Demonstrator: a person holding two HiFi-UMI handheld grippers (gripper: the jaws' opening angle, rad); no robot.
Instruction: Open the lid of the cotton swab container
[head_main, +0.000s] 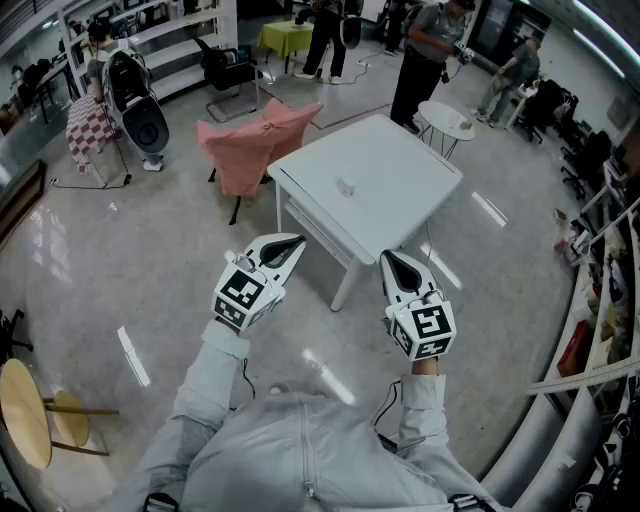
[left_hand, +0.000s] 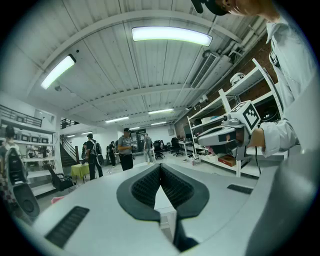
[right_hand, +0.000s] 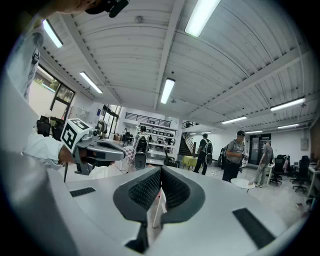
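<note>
Pose: both arms are bent and raised in front of the chest, grey sleeves (head_main: 200, 385) showing to the wrists. The left claw (head_main: 285, 246) and right claw (head_main: 398, 263) are held side by side and apart, over the glossy floor (head_main: 150, 270). Both point forward toward the near edge of a white tabletop (head_main: 395, 170). Neither touches anything.

Left claw: dark ribbed pads pressed together, tips meeting in a point with nothing between them. Right claw: the same, pads together and nothing pinched.

Cotton swab container (head_main: 345, 187): a small pale, see-through object standing alone near the middle of the tabletop, well apart from both claws. It is too small to tell how the lid sits.

Head view only: the tabletop and container; a chair draped in pink cloth (head_main: 255, 145) just beside the tabletop's far-left side; a small round white table (head_main: 445, 118) beyond it; a round wooden stool (head_main: 25, 410) at lower left.

Gripper views only: both look upward and outward, taking in the ribbed ceiling and its strip lights (left_hand: 170, 34). The left gripper view catches white shelving (left_hand: 222, 107) with the other claw in front of it. The right gripper view catches a staircase (right_hand: 192, 142) and standing people (right_hand: 235, 155).

Markings: a marker cube (head_main: 243, 296) on each claw carries black-and-white square patterns, which are code blocks, not words.
</note>
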